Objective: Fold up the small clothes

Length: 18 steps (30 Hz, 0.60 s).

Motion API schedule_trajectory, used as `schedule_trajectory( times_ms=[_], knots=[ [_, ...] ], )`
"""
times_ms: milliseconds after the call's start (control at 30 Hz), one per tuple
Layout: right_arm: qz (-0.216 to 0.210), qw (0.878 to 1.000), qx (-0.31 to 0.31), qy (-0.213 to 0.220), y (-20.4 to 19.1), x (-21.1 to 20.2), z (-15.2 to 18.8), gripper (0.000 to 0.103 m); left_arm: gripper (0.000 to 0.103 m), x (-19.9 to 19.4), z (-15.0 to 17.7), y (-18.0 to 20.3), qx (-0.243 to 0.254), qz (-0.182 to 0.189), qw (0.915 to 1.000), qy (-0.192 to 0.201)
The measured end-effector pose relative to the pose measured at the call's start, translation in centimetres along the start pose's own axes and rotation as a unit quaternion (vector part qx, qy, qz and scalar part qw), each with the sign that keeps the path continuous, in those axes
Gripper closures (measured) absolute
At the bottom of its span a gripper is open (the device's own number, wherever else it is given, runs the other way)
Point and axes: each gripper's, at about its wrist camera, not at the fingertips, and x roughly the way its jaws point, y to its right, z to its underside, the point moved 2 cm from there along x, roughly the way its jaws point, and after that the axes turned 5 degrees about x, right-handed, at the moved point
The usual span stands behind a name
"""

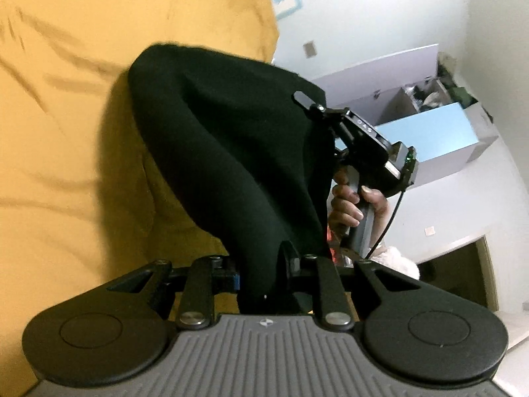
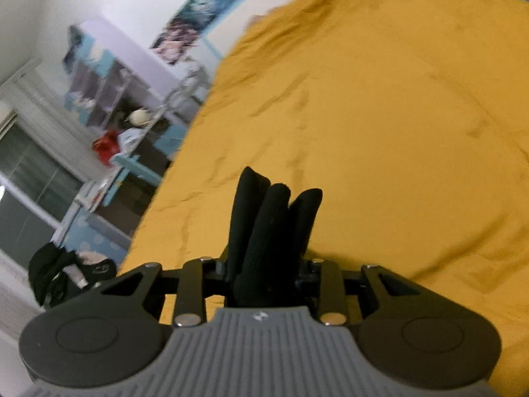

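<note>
A small black garment [image 1: 228, 152] hangs stretched between both grippers above a mustard-yellow bedspread [image 1: 66, 132]. My left gripper [image 1: 264, 274] is shut on one end of it, the cloth bunched between its jaws. My right gripper [image 1: 304, 99] shows in the left wrist view at the far end of the cloth, held by a hand [image 1: 347, 205]. In the right wrist view my right gripper [image 2: 271, 271] is shut on bunched folds of the black garment [image 2: 274, 225] over the bedspread [image 2: 396, 115]. The fingertips are hidden by cloth.
Shelving with blue panels [image 2: 112, 99] and a red object [image 2: 105, 147] stands left of the bed. A dark bundle [image 2: 62, 271] lies on the floor. A window [image 2: 29, 178] is at left. A blue and white cabinet [image 1: 429, 132] and a doorway [image 1: 463, 274] are right of the bed.
</note>
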Motion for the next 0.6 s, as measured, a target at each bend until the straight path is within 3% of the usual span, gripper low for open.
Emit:
schedule_trajectory(
  times_ms=[133, 233, 367, 467, 600],
  knots=[
    [-0.066, 0.997, -0.025, -0.006, -6.0, 3.7, 0.6, 0.076, 0.079, -1.9, 1.5, 0.5, 0.032, -0.033, 0.9980, 0.044],
    [-0.120, 0.992, -0.020, -0.018, -9.9, 8.2, 1.2, 0.076, 0.079, -6.9, 0.5, 1.2, 0.052, -0.072, 0.9928, 0.080],
    [-0.152, 0.988, 0.007, -0.039, -11.9, 15.6, 2.5, 0.076, 0.079, -11.2, 0.3, -2.2, 0.025, -0.111, 0.9881, 0.103],
    [-0.136, 0.989, 0.023, -0.060, -10.6, 21.9, 4.5, 0.075, 0.079, -12.0, 1.2, -7.6, -0.031, -0.130, 0.9860, 0.100],
    [-0.032, 0.994, 0.046, -0.090, -6.1, 29.9, 7.6, 0.075, 0.081, -11.4, 3.6, -17.3, -0.120, -0.162, 0.9777, 0.058]
  ],
)
